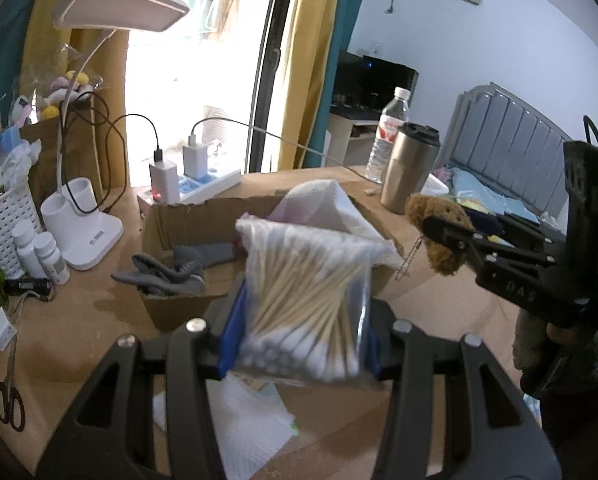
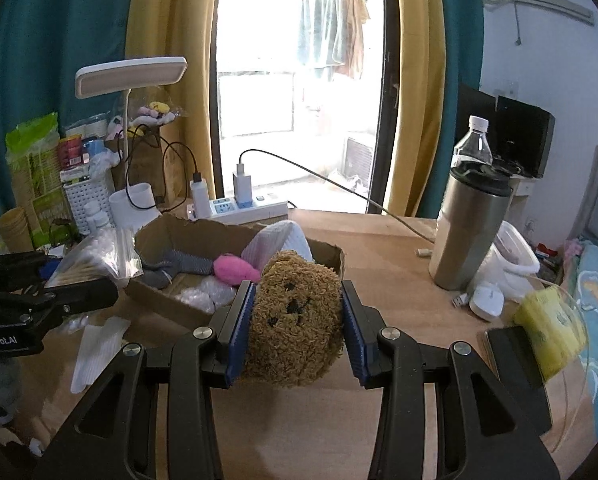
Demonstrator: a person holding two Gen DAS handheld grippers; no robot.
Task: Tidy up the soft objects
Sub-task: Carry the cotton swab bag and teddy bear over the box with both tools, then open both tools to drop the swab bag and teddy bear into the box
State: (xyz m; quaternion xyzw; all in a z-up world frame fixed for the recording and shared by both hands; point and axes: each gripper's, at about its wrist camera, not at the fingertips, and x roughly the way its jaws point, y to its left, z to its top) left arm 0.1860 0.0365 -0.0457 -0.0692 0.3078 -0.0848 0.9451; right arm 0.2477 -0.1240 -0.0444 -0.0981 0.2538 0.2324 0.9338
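The left tongs [image 1: 299,344] clamp a bag of cotton swabs [image 1: 305,300], sticks running away from the camera, held above the desk [image 1: 83,320] just short of the cardboard box [image 2: 235,236]. Rightward, the right tongs [image 2: 297,332] squeeze a brown plush bear [image 2: 295,316], nearer the box's right end. The bear's lower half and the box floor beneath both loads stay hidden

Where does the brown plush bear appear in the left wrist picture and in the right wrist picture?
Left wrist view: the brown plush bear is at the right, mid-height, held in the right claw.
Right wrist view: the bear is at centre, low, between the blue pads.
Shared landmark: the cardboard box, behind the bear in both.
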